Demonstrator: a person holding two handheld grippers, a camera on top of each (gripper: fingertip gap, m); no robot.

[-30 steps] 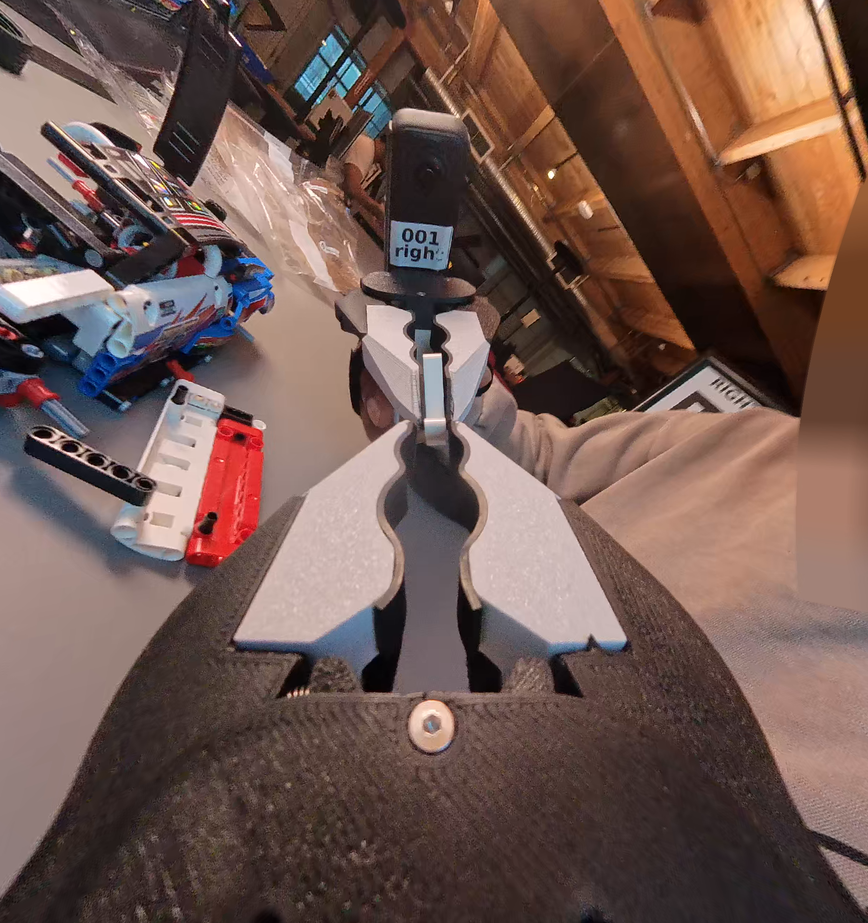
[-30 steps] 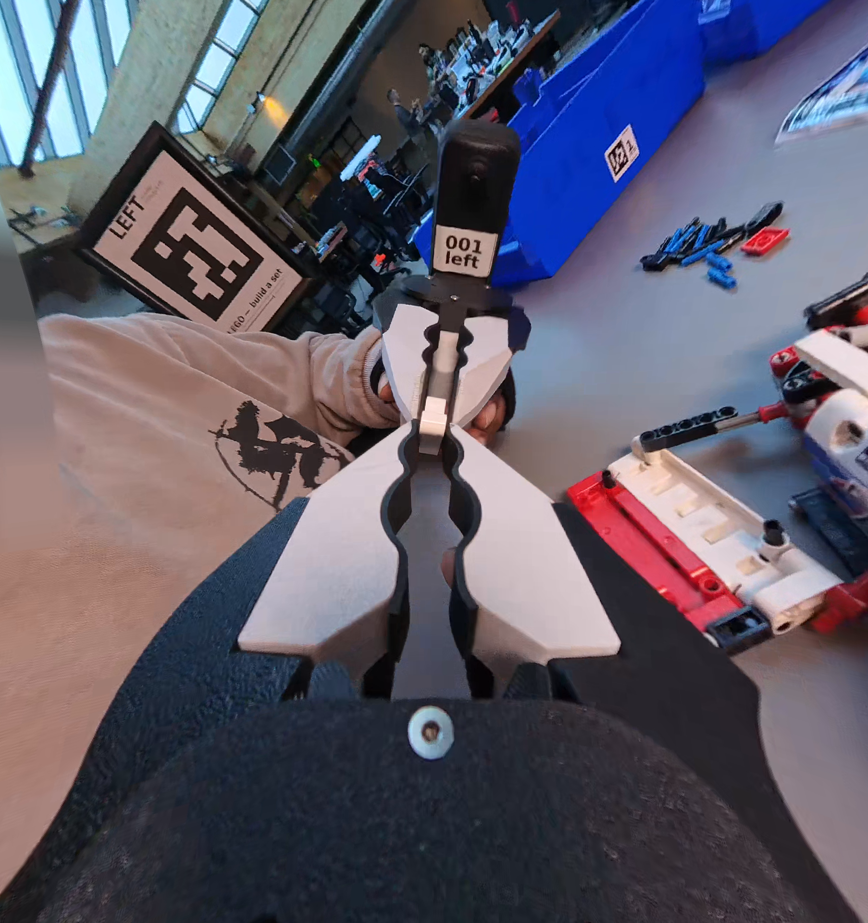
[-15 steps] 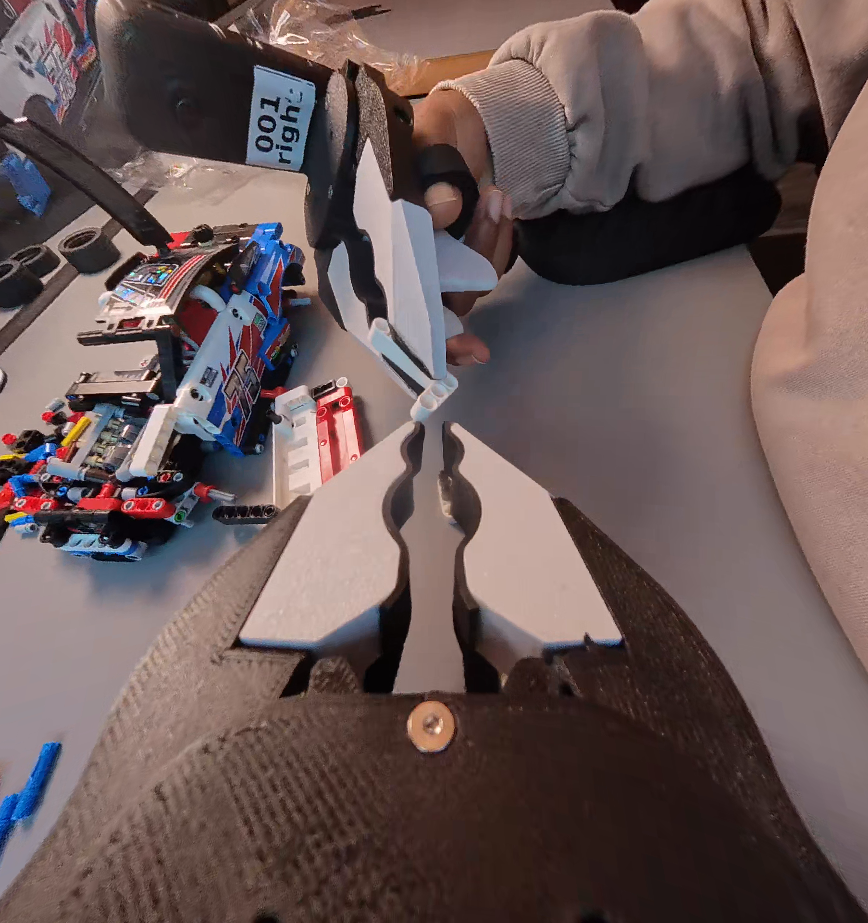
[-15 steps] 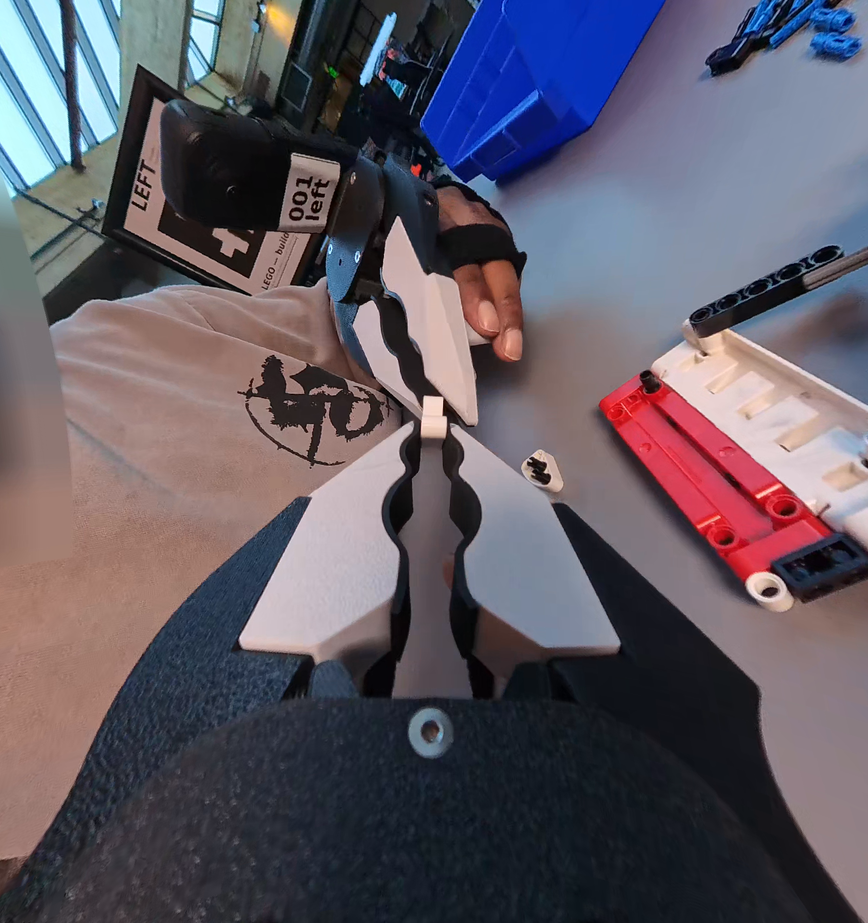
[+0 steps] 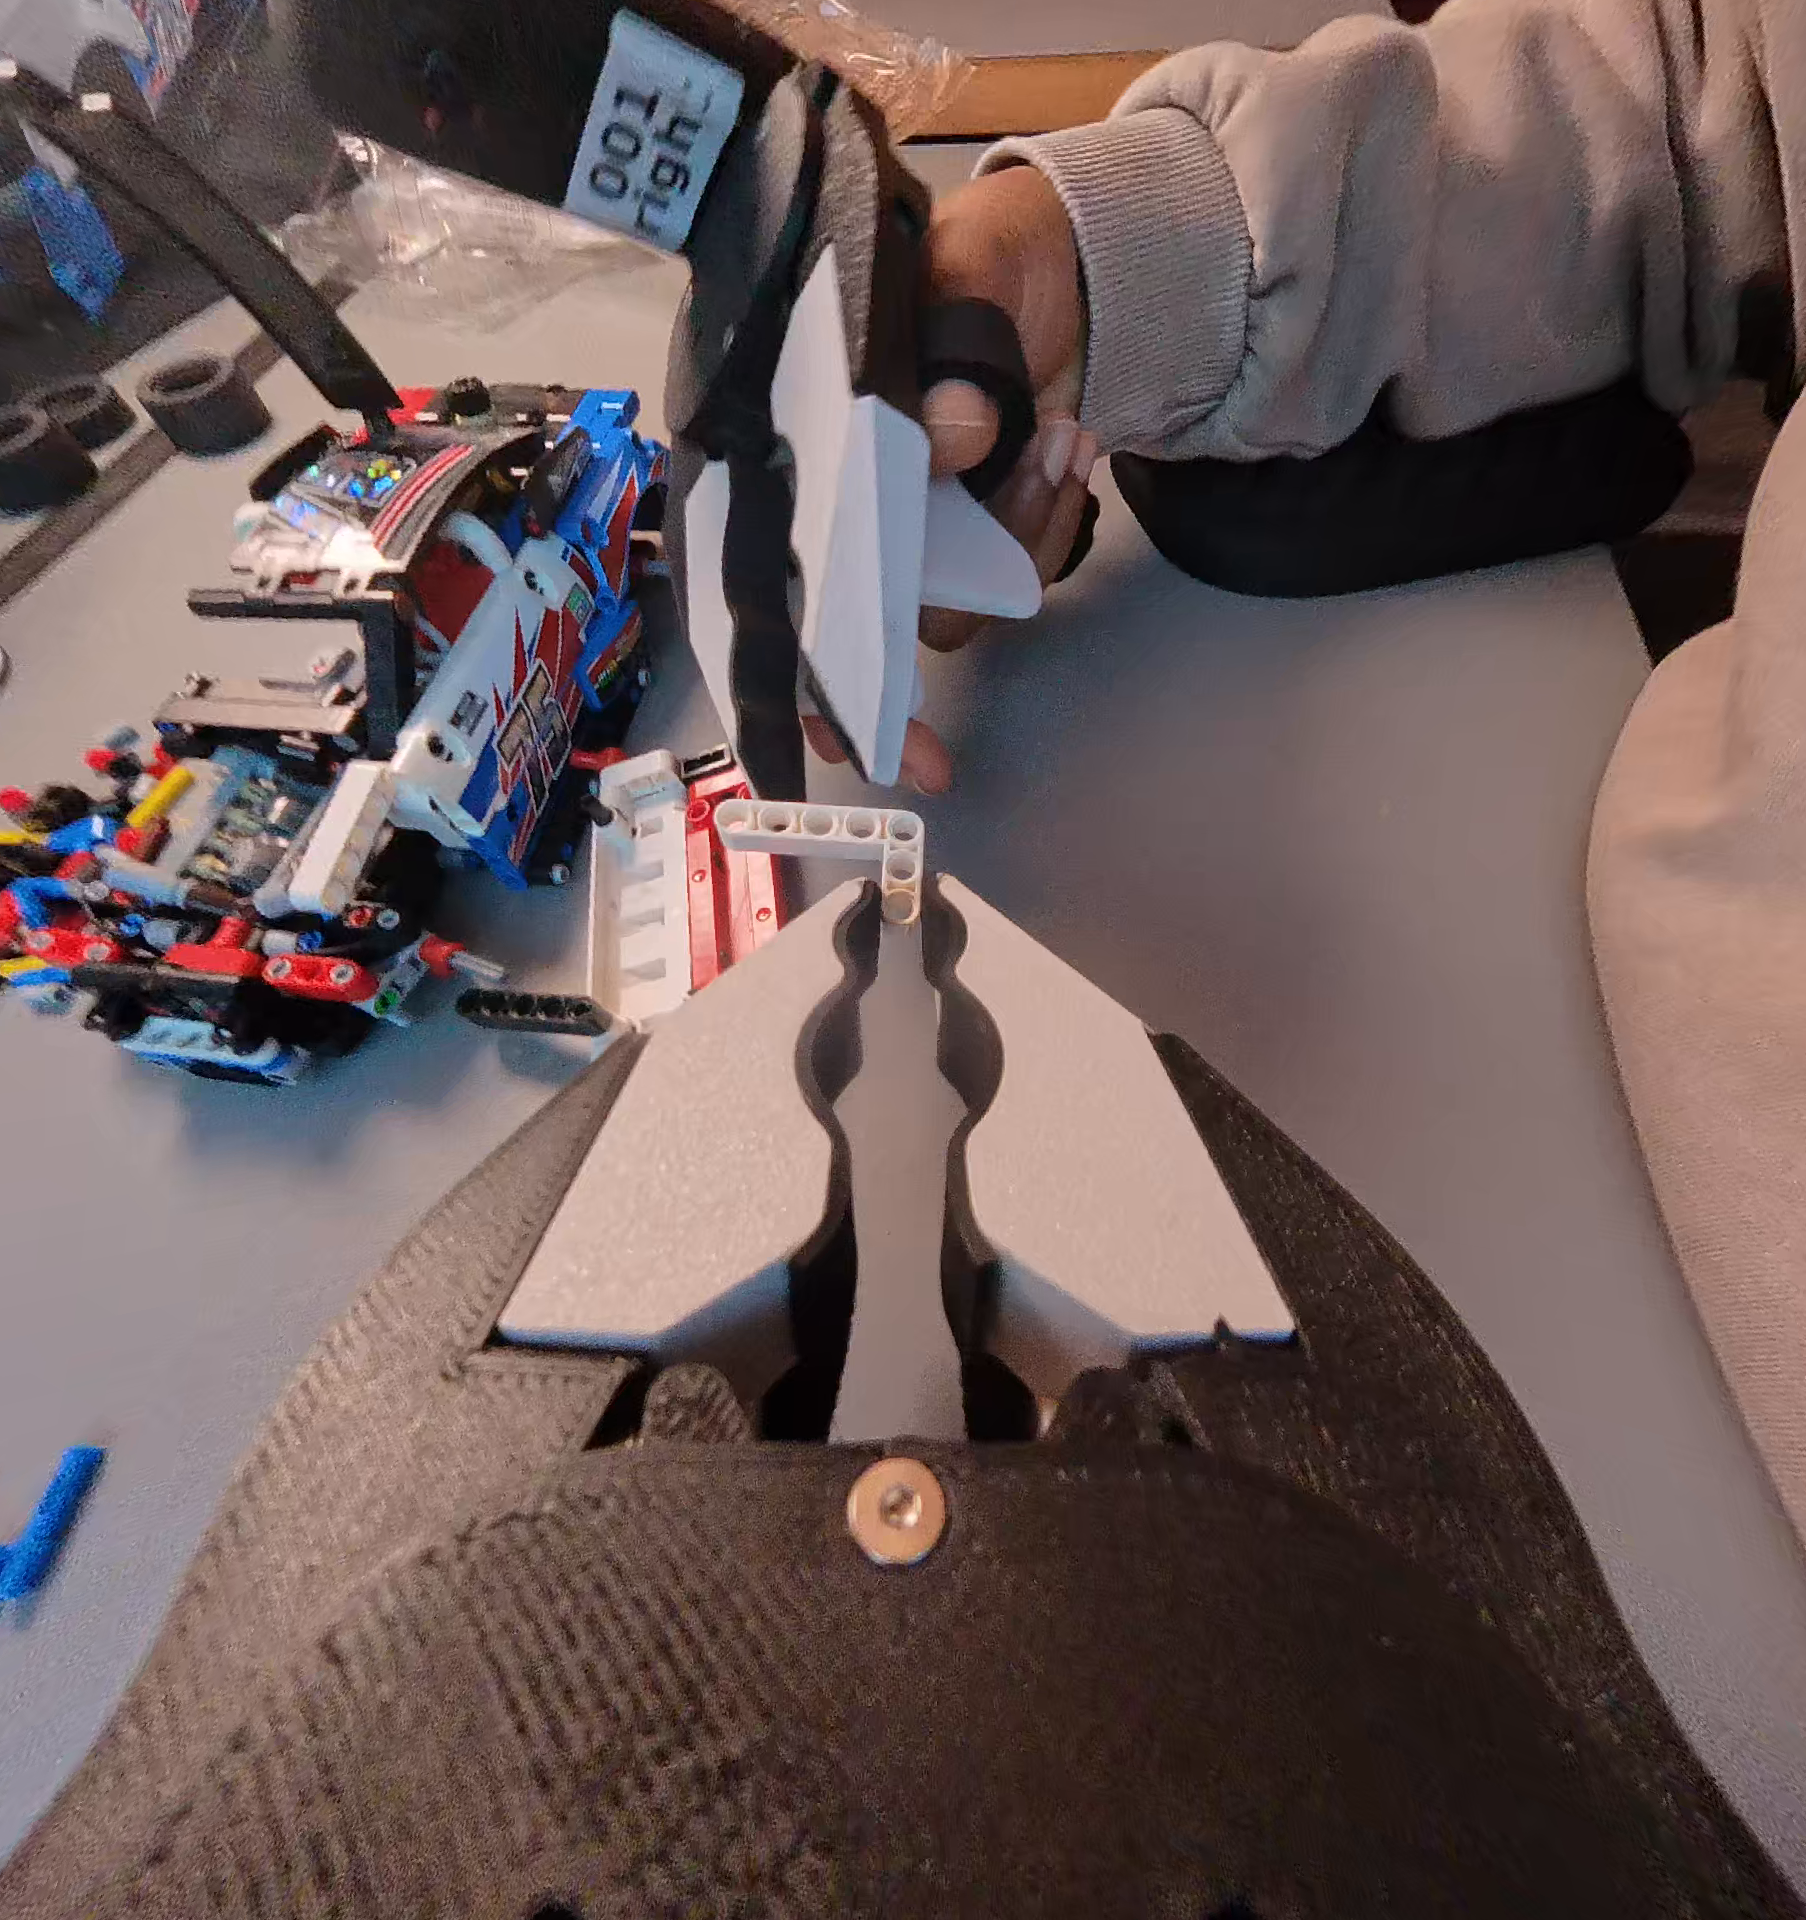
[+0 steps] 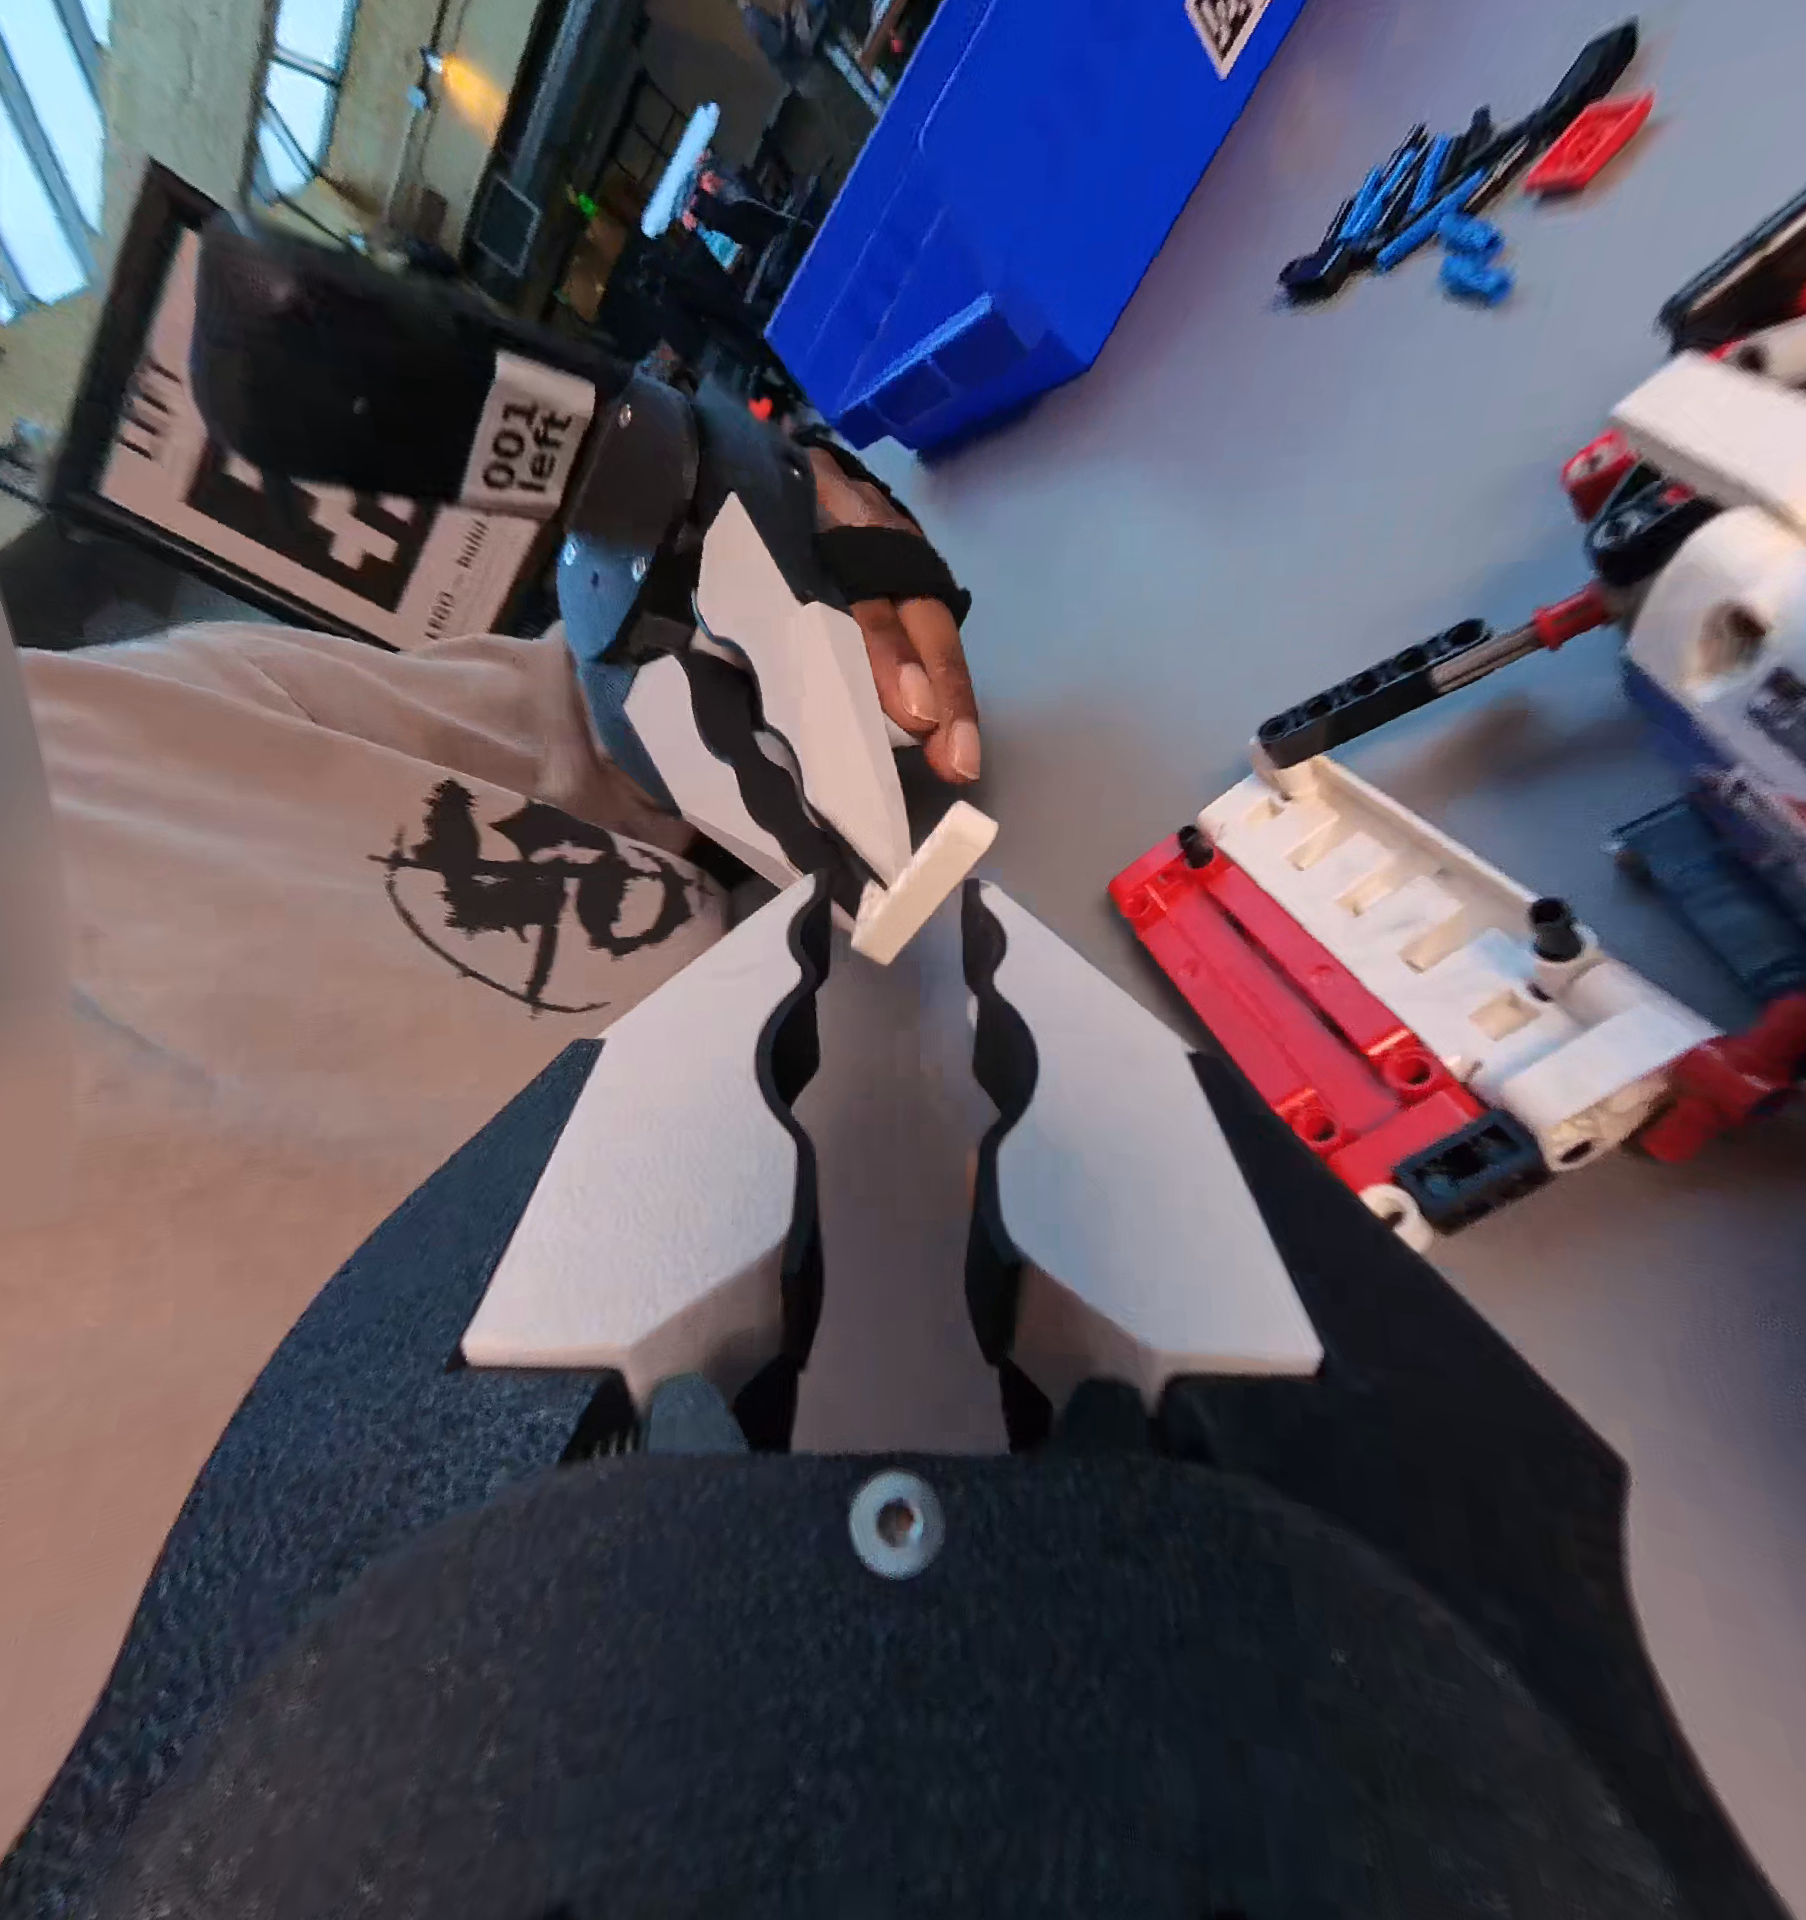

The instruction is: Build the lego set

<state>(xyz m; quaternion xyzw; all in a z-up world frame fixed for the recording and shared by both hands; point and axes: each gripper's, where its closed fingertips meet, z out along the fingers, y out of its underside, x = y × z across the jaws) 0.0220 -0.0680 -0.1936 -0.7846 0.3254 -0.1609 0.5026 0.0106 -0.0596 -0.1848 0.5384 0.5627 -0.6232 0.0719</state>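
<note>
A grey table (image 5: 1242, 831) in a workshop-like room with tall windows carries a part-built red, white and blue lego car (image 5: 463, 644) and scattered loose pieces. Half a second ago both grippers pinched one white L-shaped beam (image 5: 857, 831) between them. Now the right gripper (image 6: 894, 894) has let go, its fingers apart around the beam without clamping it. The left gripper (image 5: 899, 894) alone holds the beam, fingers closed on its short leg, just above the table beside a red and white panel (image 6: 1398, 987). The handover looks complete, so the beam seems ready for fitting. A blue bin (image 6: 1013, 208) stands well behind; its contents are hidden. A clear plastic bag (image 5: 442, 229) lies beyond the car, contents unclear.
</note>
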